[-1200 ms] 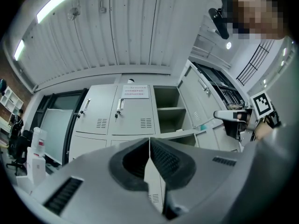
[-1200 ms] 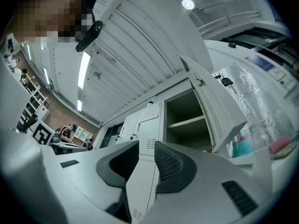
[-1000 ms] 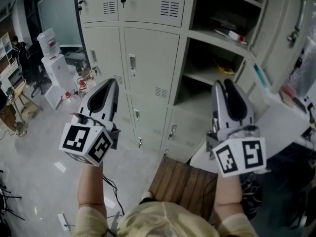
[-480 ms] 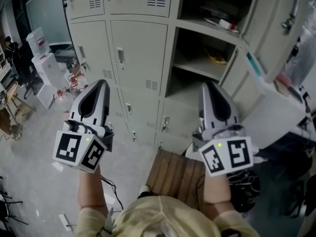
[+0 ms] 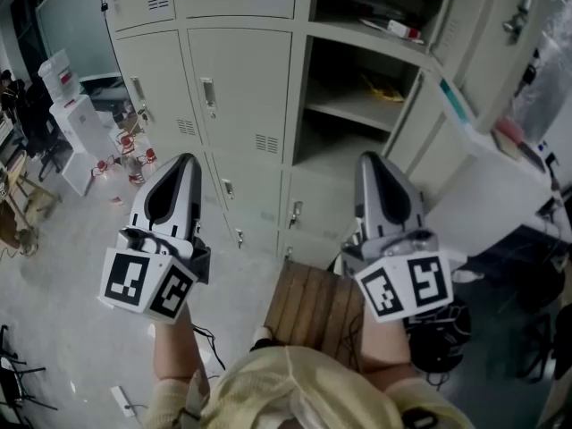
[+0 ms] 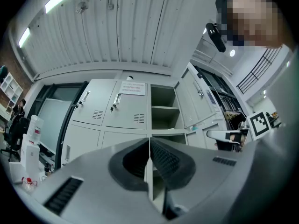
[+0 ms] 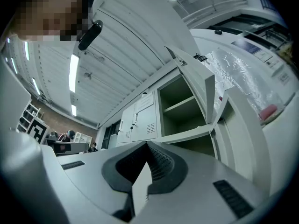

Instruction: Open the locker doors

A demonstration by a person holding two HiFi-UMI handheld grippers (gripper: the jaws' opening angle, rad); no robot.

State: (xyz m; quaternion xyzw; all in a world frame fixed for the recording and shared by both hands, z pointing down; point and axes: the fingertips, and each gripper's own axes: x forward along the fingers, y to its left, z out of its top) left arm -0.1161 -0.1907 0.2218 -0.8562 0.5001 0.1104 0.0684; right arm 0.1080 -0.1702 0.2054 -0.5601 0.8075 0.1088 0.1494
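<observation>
The lockers (image 5: 241,88) are a bank of pale grey-green sheet metal, flat-faced and square-edged, standing ahead of both grippers and touched by neither. The closed doors (image 5: 234,79) each carry a short block of louvred slots and a small upright handle, and two columns of them show. On their right, a third column has two open compartments (image 5: 353,105), dark bare boxes parted by a thin shelf, with an open door (image 5: 483,52) swung out beyond them. The left gripper (image 5: 184,159) is a smooth grey tapering shell with black ribbed pads. Its jaws meet in a single line with nothing between them. The right gripper (image 5: 369,157), the same shape, has just been closing its jaws, which now press together on nothing. Each bears one marker cube (image 5: 147,282) of black-and-white squares, two in all. Below lies one seat of brown wooden slats (image 5: 313,307) on a glossy pale floor (image 5: 63,275).
</observation>
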